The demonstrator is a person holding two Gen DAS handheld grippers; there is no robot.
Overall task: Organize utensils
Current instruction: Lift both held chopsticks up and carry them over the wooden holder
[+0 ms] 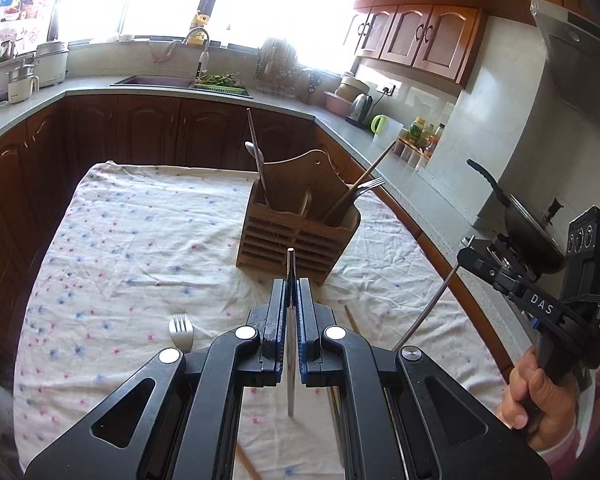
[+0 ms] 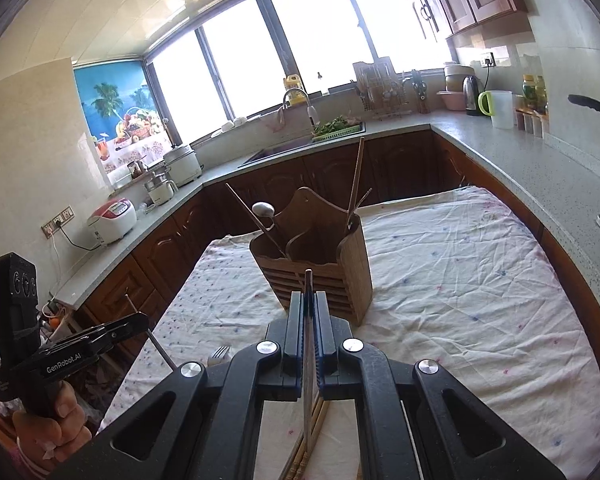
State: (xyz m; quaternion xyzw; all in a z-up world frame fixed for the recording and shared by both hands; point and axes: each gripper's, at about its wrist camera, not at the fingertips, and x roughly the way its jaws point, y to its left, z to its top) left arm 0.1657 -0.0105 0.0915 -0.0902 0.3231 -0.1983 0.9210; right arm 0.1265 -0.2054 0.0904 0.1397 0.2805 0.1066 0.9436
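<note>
Wrinkled floral cloth (image 1: 140, 240) covers the table. Left gripper (image 1: 291, 300) clamps a thin metal utensil (image 1: 290, 380); right gripper (image 2: 309, 312) clamps a slim chopstick (image 2: 308, 400). Both hover before the slatted wooden holder (image 1: 296, 236); a steel fork (image 1: 181, 332) lies left of it.

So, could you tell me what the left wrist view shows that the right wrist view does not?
Only the left wrist view shows the black wok on the counter and a fork standing in the wooden utensil holder.

Only the right wrist view shows the white rice cooker and bundled chopsticks lying under the right gripper.

Both show the holder, the floral cloth, a fork on the cloth, the sink, and each gripper shut on a thin metal utensil; the left gripper holds one too.
</note>
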